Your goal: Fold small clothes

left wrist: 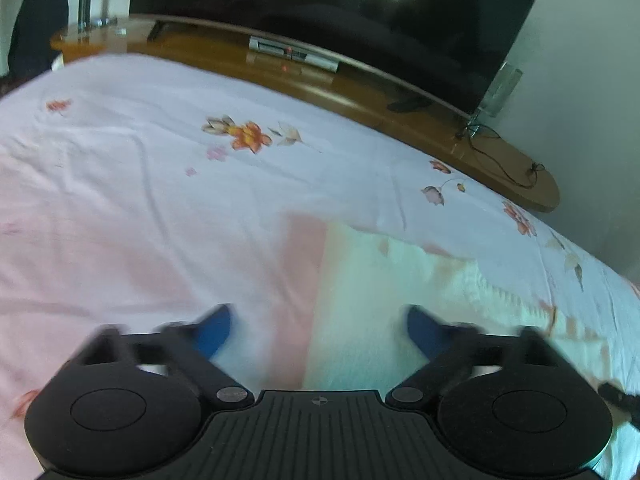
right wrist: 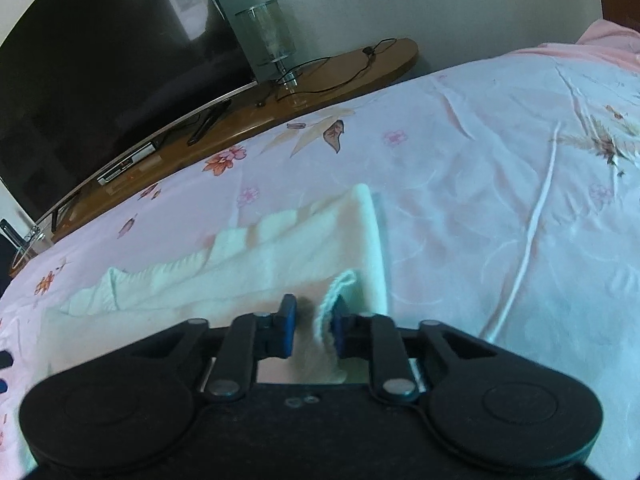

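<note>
One pale garment (right wrist: pixel 280 256) lies flat on the bedsheet (right wrist: pixel 480 184), a white knitted piece with a ribbed edge along its far side and a pinkish panel showing on it. In the right wrist view it spreads from the lower left up to a corner near the middle of the bed. In the left wrist view the same garment (left wrist: pixel 400 304) fills the lower right, blurred, with its left border running down between the two blue pads.

The right gripper (right wrist: pixel 312 330) sits low over the near edge of the garment. Its jaws stand almost together, and a fold of the white knit rises against the right-hand pad (right wrist: pixel 339 332); the other pad looks slightly apart from the cloth, so whether the fold is truly pinched is hard to tell.

The left gripper (left wrist: pixel 318 332) has its jaws spread wide with nothing between them; its pads hang above the garment's edge and the sheet, and grip neither.

The sheet is pink and white with orange and brown flowers, creased in long lines. Beyond the bed's far edge runs a curved wooden shelf (right wrist: pixel 352 68) bearing a large dark TV (left wrist: pixel 320 8), a silver box (left wrist: pixel 294 54) under it, a glass lamp (right wrist: pixel 266 36) and a thin black cable (right wrist: pixel 344 72).
</note>
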`<state>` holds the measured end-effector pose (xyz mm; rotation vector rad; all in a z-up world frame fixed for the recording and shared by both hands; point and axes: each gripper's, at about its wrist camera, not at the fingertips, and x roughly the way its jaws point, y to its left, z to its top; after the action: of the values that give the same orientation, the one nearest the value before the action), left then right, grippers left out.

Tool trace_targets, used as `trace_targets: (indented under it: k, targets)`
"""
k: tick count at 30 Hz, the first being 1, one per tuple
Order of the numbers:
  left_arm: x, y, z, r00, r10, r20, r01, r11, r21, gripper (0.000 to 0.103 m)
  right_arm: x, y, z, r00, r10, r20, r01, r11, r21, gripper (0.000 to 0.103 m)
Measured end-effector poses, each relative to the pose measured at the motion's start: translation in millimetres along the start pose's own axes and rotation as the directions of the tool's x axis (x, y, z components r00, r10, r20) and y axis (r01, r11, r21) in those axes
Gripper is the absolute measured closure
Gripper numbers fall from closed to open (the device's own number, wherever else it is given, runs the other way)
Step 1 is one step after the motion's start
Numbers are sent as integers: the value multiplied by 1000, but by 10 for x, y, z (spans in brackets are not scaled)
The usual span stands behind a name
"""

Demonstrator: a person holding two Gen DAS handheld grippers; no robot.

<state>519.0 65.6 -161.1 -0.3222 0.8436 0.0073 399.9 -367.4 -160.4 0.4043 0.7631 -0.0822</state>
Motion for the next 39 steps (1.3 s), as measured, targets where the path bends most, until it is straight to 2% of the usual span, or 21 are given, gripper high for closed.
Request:
trace_targets:
  k: [2, 6, 8, 12, 14, 17, 18, 21, 22, 25, 29, 32, 36, 39]
  targets:
    - [174, -42, 46, 999, -19, -34, 19, 1000, -3, 55, -32, 29, -17, 1000, -8, 11, 9, 999, -39, 96]
    - [323, -122, 77, 1000, 1, -27, -1, 1000, 5, 65, -78, 12, -89, 995, -90, 41, 94, 988, -122, 97]
    - [342, -137, 108, 999, -8, -31, 8, 1000, -1, 85, -72, -27, -93, 994, -100, 41, 105, 987, -120, 97]
    - [346, -228, 101, 1000, 11, -15, -11, 998, 59, 85, -82, 69, -75, 991, -123, 44, 129, 976, -174, 94]
    - [376, -217, 106, 999, 34, -3, -34, 997, 65, 85, -182, 107, -57, 984, -138, 111, 156, 971, -180, 78]
    - [423, -269, 123, 998, 68, 8, -68, 994, 87, 85, -283, 171, -39, 978, -116, 171, 149, 968, -200, 79]
    - [437, -291, 130, 997, 82, 14, -83, 992, 95, 84, -276, 189, -43, 984, -86, 158, 118, 971, -208, 80]
    - [455, -320, 162, 993, 112, 20, -114, 989, 94, 82, -144, 252, -112, 993, -74, 90, 95, 961, -260, 80]
    - [449, -322, 167, 993, 117, 17, -118, 989, 93, 82, -54, 256, -152, 993, -102, 53, 113, 952, -286, 83]
    - [279, -328, 135, 987, 154, 41, -156, 984, 82, 82, -20, 243, -159, 989, -137, 54, 147, 941, -305, 84]
    - [-117, -431, -69, 995, 85, 56, -93, 983, 156, 82, -255, 245, -102, 991, -107, 81, 125, 957, -261, 80]
    - [-416, -626, -354, 998, 32, 53, -44, 970, 241, 82, -505, 402, -234, 996, -47, 70, 66, 953, -296, 80]
    - [-580, -913, -775, 999, -49, -20, 53, 951, 304, 82, -658, 700, -541, 1000, 28, 13, -22, 938, -346, 80]
    - [-595, -1054, -1050, 996, -62, -65, 80, 941, 328, 82, -715, 944, -784, 997, 70, -23, -74, 917, -393, 80]
